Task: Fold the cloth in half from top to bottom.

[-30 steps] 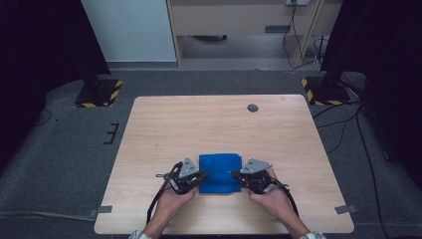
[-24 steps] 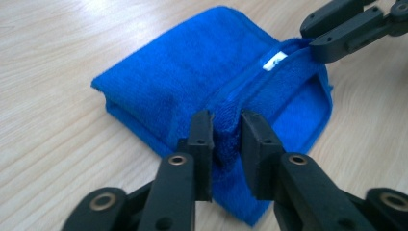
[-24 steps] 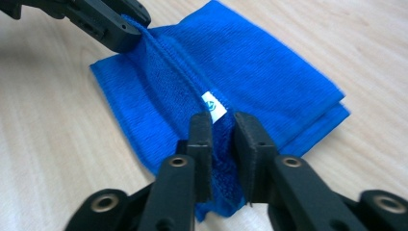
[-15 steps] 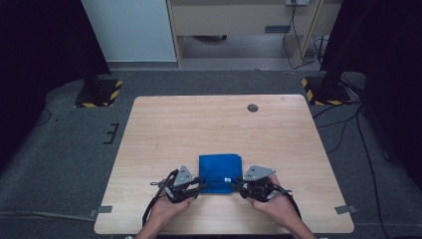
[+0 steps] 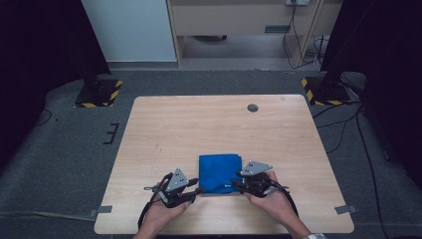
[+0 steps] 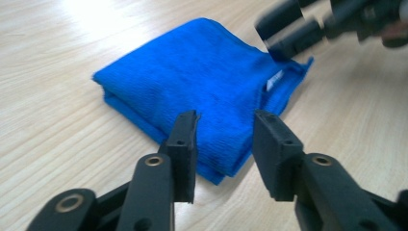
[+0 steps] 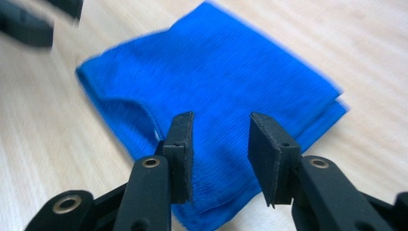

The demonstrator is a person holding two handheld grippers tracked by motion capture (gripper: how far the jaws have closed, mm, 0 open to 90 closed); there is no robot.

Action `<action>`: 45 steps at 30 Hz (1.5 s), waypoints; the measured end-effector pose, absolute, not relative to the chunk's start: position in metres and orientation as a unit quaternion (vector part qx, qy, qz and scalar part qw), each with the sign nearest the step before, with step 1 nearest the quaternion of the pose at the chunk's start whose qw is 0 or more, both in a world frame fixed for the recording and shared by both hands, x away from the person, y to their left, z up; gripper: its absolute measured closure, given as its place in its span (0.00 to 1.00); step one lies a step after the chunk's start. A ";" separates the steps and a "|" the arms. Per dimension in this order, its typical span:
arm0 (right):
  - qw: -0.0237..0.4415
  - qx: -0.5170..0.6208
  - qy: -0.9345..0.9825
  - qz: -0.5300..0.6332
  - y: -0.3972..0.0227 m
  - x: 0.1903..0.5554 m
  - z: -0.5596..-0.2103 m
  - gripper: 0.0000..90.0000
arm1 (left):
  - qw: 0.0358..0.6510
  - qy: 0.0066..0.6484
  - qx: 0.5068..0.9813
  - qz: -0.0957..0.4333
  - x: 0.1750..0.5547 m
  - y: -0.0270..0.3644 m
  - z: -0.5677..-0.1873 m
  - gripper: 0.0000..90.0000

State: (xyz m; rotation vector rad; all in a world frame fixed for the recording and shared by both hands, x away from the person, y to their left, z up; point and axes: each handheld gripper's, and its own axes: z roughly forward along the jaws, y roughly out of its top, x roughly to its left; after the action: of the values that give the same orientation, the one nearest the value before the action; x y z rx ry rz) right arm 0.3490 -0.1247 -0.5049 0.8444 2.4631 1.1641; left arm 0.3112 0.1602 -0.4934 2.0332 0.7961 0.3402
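Both hand-held grippers had drawn back toward the near edge since the earlier frames, when their jaws were pinched on the near corners of the folded blue cloth; the jaws had just been opening, and the cloth now lay released, flat on the worktop.

Nearest the person, two hands came in from the bottom of the high view. The left hand-held gripper sat just off the cloth's near left corner, its jaws parted and not pressing on anything. In the left gripper view the two black jaws stood apart with the cloth's corner lying just beyond and below them, no fabric caught between the pads. The right hand-held gripper rested at the cloth's near right corner, also parted; in the right gripper view its jaws hung over the near edge of the cloth, the pads clear of the fabric.

The cloth lay in a neat square of several layers, its stacked edges visible at the side, and a small white tag showed at one corner in the left gripper view. It sat in the near middle of the worktop, between the two grippers.

Farther off, the pale wood was bare up to a small dark round cap near the far edge, right of centre.
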 end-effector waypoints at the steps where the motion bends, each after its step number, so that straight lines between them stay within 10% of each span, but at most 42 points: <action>1: 0.140 0.287 0.859 0.401 -0.124 0.347 -0.507 0.69 | 0.450 0.325 0.820 0.141 0.312 0.162 -0.493 0.65; 20: 0.241 0.404 0.785 0.402 -0.200 0.359 -0.505 0.16 | 0.420 0.437 0.772 0.191 0.348 0.229 -0.497 0.18; 45: 0.222 0.508 0.739 0.383 -0.268 0.385 -0.516 0.07 | 0.368 0.471 0.777 0.195 0.367 0.275 -0.510 0.08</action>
State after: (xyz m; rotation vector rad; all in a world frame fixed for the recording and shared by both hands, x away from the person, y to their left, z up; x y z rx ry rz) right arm 0.3850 -0.2683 -0.5161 1.4029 2.0411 1.0595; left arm 0.3668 0.2746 -0.5103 1.9960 1.2101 0.5014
